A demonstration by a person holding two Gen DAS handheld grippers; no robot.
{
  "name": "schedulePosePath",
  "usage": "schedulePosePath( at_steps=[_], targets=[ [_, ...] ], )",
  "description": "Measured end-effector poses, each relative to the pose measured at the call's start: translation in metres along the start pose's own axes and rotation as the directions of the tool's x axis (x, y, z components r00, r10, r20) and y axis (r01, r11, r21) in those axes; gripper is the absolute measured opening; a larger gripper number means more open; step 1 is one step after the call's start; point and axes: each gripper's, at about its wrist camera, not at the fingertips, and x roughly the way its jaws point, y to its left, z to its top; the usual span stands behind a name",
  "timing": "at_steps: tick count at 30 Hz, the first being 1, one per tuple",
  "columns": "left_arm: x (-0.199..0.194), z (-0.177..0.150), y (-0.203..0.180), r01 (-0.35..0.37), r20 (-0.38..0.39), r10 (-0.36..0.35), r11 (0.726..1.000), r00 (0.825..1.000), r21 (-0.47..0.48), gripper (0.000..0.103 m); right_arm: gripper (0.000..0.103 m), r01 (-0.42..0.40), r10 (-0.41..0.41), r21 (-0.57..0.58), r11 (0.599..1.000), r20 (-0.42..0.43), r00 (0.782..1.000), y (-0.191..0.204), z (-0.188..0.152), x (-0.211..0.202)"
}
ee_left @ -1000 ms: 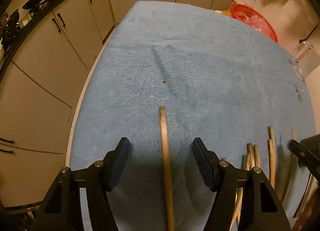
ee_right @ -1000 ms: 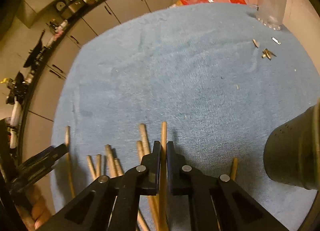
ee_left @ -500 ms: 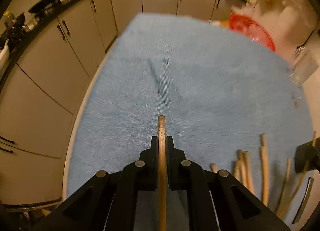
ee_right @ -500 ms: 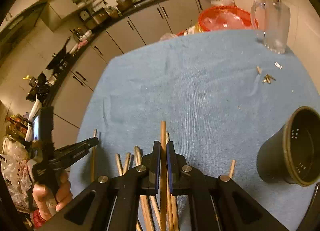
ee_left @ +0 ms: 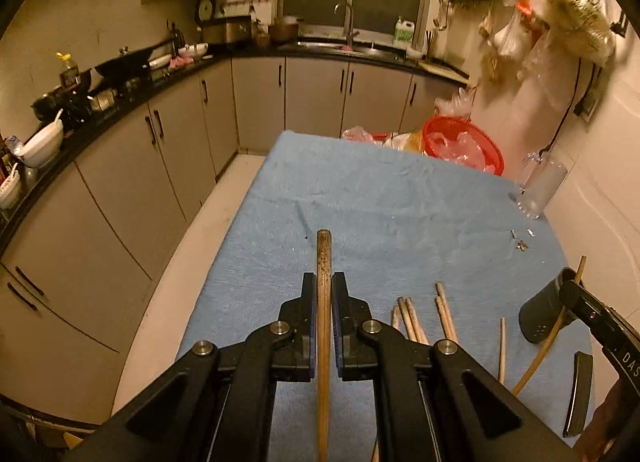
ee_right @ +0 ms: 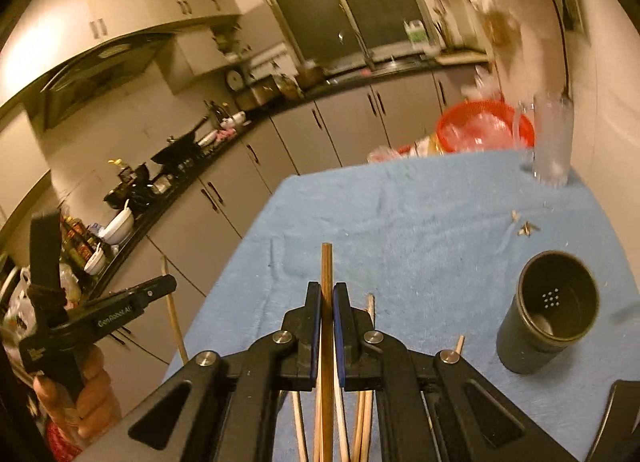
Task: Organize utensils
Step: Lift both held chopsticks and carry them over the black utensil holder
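In the left wrist view my left gripper [ee_left: 324,282] is shut on a wooden chopstick [ee_left: 324,258] and holds it above the blue cloth [ee_left: 360,198]. Several loose chopsticks [ee_left: 412,318] lie on the cloth to its right. A dark holder cup [ee_left: 540,318] stands at the far right, with my right gripper [ee_left: 588,312] in front of it. In the right wrist view my right gripper [ee_right: 327,290] is shut on another chopstick [ee_right: 327,262]. The cup [ee_right: 552,310] stands upright to its right. My left gripper [ee_right: 120,306] shows at the left in a hand [ee_right: 80,382].
A red basket [ee_left: 464,142] and a glass mug [ee_left: 540,190] stand at the table's far right. Small metal bits [ee_left: 520,240] lie beside the mug. A black flat piece [ee_left: 578,394] lies near the front right. The table's left edge drops to the floor beside cabinets [ee_left: 160,150].
My left jaws shut on the chopstick that lay between them. Both grippers rose from the cloth with their chopsticks and tilted up, so the kitchen beyond the table shows.
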Motion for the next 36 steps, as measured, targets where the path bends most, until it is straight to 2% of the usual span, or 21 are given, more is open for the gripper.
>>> schedulePosePath(
  at_steps=[8, 36],
  targets=[
    [-0.016, 0.001, -0.006, 0.009, 0.028, -0.009, 1.000, 1.000, 0.005, 0.007, 0.006, -0.011, 0.012, -0.007, 1.000, 0.055, 0.998, 0.005, -0.003, -0.025],
    [-0.051, 0.003, -0.018, 0.028, 0.083, -0.030, 0.999, 0.996, 0.021, 0.007, 0.006, -0.026, 0.025, 0.005, 1.000, 0.117, 0.993, -0.002, 0.002, -0.053]
  ],
)
